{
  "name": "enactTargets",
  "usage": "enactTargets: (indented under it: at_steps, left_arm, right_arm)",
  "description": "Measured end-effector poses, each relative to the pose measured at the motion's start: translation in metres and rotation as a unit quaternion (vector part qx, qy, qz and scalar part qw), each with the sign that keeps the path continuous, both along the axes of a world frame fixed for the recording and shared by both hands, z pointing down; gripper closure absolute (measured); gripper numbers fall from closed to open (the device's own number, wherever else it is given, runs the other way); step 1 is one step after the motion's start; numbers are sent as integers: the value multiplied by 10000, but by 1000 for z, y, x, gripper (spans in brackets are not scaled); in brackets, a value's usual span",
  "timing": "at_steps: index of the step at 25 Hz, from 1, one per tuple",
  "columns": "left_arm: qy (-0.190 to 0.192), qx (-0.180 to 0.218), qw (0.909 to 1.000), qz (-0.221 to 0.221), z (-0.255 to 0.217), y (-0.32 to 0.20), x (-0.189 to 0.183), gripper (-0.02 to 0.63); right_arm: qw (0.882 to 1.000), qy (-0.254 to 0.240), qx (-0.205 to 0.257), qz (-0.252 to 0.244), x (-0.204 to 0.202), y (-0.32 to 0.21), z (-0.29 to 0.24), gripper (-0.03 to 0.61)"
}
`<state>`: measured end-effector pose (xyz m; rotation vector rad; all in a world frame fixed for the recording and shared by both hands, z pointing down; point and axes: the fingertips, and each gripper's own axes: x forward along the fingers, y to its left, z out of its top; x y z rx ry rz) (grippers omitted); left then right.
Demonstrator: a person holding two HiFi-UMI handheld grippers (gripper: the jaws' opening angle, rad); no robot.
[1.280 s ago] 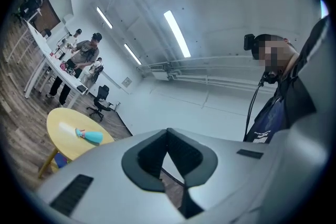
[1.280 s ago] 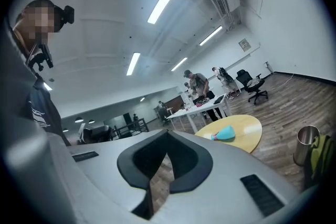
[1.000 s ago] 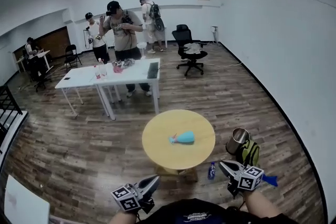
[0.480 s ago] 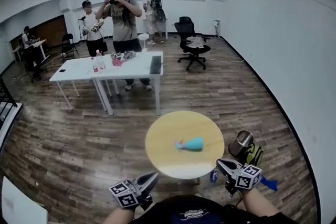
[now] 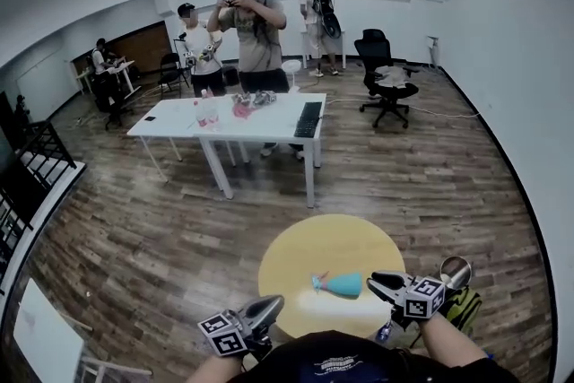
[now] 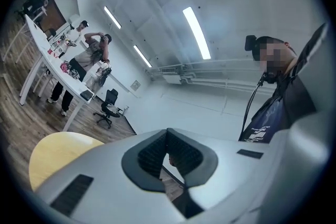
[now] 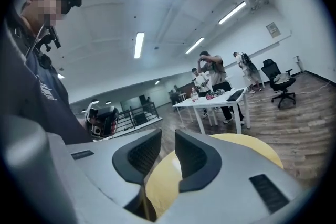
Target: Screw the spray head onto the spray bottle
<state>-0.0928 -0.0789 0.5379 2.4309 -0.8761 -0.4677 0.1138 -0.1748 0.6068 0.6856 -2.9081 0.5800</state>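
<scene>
A teal spray bottle (image 5: 343,284) lies on its side on the round yellow table (image 5: 305,256), with a small reddish part at its left end. My right gripper (image 5: 377,282) hangs just right of the bottle, at the table's near right edge, not touching it. Its jaws have just been opening and stand a little apart, with nothing between them; through the gap in the right gripper view (image 7: 167,157) only the yellow tabletop (image 7: 247,147) shows. My left gripper (image 5: 272,307) is shut and empty by the table's near left edge. In the left gripper view (image 6: 167,157) its pads meet.
A long white table (image 5: 269,123) with bottles and a keyboard stands behind the round one, with several people at it. A black office chair (image 5: 386,87) is at the back right. A metal cup (image 5: 454,268) and green bag (image 5: 468,308) sit right of the round table.
The round table has come closer. Both grippers moved up to its near edge, the right one to beside the bottle. The right jaws have parted slightly.
</scene>
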Motion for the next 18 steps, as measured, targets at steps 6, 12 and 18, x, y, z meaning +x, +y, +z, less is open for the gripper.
enactTargets:
  at_steps: [6, 12, 18]
  left_arm:
    - [-16, -239, 9997, -41, -1, -56, 58, 603]
    - [-286, -594, 9975, 269, 42, -90, 67, 603]
    - [-509, -618, 9934, 820, 65, -129, 62, 603]
  right_arm:
    - [9915, 758, 441, -962, 23, -52, 30, 408]
    - [9696, 1831, 623, -1500, 15, -63, 110, 281]
    - [9403, 2904, 482, -1710, -2, -66, 177, 84]
